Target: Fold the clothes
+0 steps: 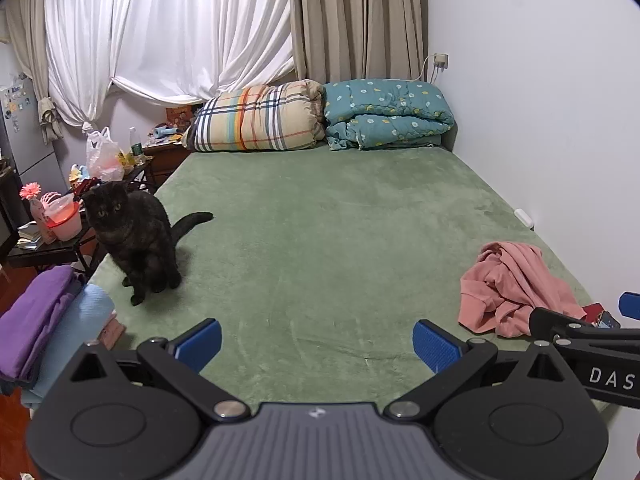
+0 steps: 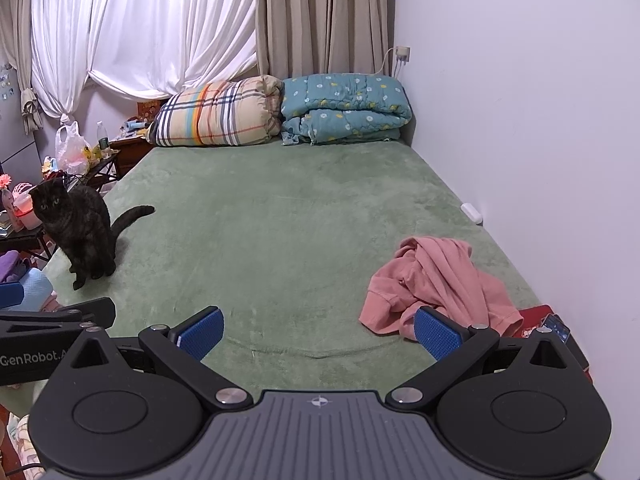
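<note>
While you are holding both tools low over the near edge of the bed (image 1: 320, 220), your left gripper (image 1: 318, 344) is standing with its blue fingers (image 1: 200, 342) spread wide apart and nothing is sitting between them. Your right gripper (image 2: 318, 334) is doing the same: its fingers (image 2: 436, 338) are gaping wide and gripping nothing, though the right-hand one is overlapping the near hem of the pink garment (image 2: 440, 284) in the right wrist view, and you cannot tell from these views whether it is touching the cloth. That garment is lying crumpled on the green cover at the right side of the bed, close to the wall, just ahead of a red item and a phone (image 2: 558, 328). A dark cat (image 1: 134, 236) is sitting upright near the left edge, well apart from the garment. Folded purple and light blue cloths (image 1: 60, 332) are piling up beside the bed's near left corner. Two rolled quilts (image 1: 320, 116) are resting at the far end.
</note>
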Tool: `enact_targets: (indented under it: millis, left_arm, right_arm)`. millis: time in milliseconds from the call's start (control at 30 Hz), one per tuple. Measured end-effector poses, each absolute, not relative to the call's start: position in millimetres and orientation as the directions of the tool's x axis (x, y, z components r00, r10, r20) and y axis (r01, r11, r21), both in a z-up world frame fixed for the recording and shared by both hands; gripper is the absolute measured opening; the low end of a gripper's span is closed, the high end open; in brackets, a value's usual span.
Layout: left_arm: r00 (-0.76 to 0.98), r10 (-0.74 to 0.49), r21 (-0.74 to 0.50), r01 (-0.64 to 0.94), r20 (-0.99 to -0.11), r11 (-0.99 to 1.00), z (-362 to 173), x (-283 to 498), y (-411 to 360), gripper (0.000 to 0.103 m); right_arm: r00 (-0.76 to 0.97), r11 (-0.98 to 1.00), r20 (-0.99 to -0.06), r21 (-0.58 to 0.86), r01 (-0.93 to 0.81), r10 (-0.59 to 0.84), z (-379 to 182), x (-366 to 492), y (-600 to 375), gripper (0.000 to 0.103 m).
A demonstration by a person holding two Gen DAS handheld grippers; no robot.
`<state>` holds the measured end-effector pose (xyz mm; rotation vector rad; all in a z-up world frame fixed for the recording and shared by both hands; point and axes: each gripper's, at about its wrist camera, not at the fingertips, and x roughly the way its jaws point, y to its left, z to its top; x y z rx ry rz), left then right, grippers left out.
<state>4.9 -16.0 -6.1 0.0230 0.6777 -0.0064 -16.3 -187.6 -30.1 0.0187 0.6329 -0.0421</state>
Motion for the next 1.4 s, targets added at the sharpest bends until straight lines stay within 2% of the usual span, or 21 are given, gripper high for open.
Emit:
enact_targets:
  millis: [200,467,567,700,800,833,933,1000,1033,1067,1233,1267,1300,1333,1367,1400]
  left_arm:
    - [0.812,-0.036,-0.050,0.008,-0.582,0.999,-25.6,15.2,-10.1,0.102]
    - [0.782,-0.081,-0.013,0.093,-0.617,0.996,-85.6,59.7,-22.9,0.102]
    - [0.787,-0.170,-0.080,0.152,-0.594,0.985,-114.5,72.6,-13.6,0.102]
    - [0.758,-0.148,-0.046,0.155,-0.635,0.987,-139.8,90.2,-29.5,0.102]
    - [0.773,-0.104,0.069,0.187,-0.626,0.980,-153.8,95.4,-46.5,0.102]
    - [0.779,-0.109,0.098,0.214,-0.617,0.972,-157.8,95.6,-50.7,0.102]
    - [0.733,-0.192,0.002,0.256,-0.653,0.967,-168.3,103.6,-47.7,0.102]
    - [0.694,-0.254,-0.076,0.276,-0.674,0.958,-175.2,109.4,-44.5,0.102]
    - [0.684,-0.256,-0.093,0.267,-0.683,0.959,-177.6,111.7,-42.9,0.102]
    - [0.677,-0.247,-0.100,0.249,-0.693,0.963,-179.6,113.6,-41.3,0.102]
    - [0.640,-0.208,-0.133,0.165,-0.739,0.977,-189.8,127.5,-29.6,0.102]
    - [0.633,-0.206,-0.142,0.151,-0.746,0.978,-190.4,130.5,-25.0,0.102]
    - [0.629,-0.198,-0.147,0.134,-0.751,0.980,-192.1,131.8,-21.7,0.102]
    - [0.625,-0.188,-0.148,0.117,-0.757,0.982,-193.6,132.9,-19.0,0.102]
    - [0.627,-0.190,-0.152,0.114,-0.756,0.982,-193.6,132.9,-17.5,0.102]
    - [0.631,-0.197,-0.158,0.118,-0.751,0.980,-193.2,132.3,-16.4,0.102]
  right_arm:
    - [0.849,0.986,-0.527,0.157,0.054,0.037,-69.5,-13.1,-220.3,0.103]
    - [0.909,0.902,-0.408,0.419,0.106,0.083,-149.7,-5.5,-284.0,0.103]
    - [0.921,0.842,-0.384,0.515,0.159,0.061,-185.1,-2.2,-306.5,0.102]
    - [0.925,0.844,-0.377,0.484,0.230,-0.036,-220.5,9.7,-341.0,0.102]
    - [0.916,0.884,-0.386,0.384,0.265,-0.106,-236.8,25.2,-374.7,0.101]
    - [0.907,0.870,-0.402,0.393,0.298,-0.129,-242.4,31.6,-390.8,0.101]
    - [0.872,0.818,-0.449,0.416,0.396,-0.194,-259.4,50.8,-439.4,0.101]
    - [0.872,0.813,-0.455,0.429,0.394,-0.182,-257.8,61.0,-451.2,0.092]
    - [0.881,0.823,-0.448,0.436,0.365,-0.154,-251.9,65.1,-449.0,0.077]
    - [0.889,0.831,-0.440,0.442,0.336,-0.126,-246.0,69.2,-446.7,0.071]
    - [0.918,0.862,-0.397,0.471,0.189,0.016,-216.5,89.7,-435.4,0.071]
    - [0.920,0.865,-0.388,0.476,0.158,0.045,-210.6,93.8,-433.2,0.066]
    - [0.922,0.868,-0.379,0.480,0.128,0.074,-204.7,97.9,-430.9,0.059]
    - [0.923,0.869,-0.370,0.485,0.098,0.103,-198.8,101.9,-428.7,0.046]
    - [0.923,0.870,-0.361,0.489,0.067,0.132,-192.9,106.0,-426.4,0.028]
    - [0.922,0.870,-0.352,0.493,0.037,0.160,-187.0,110.1,-424.2,0.014]
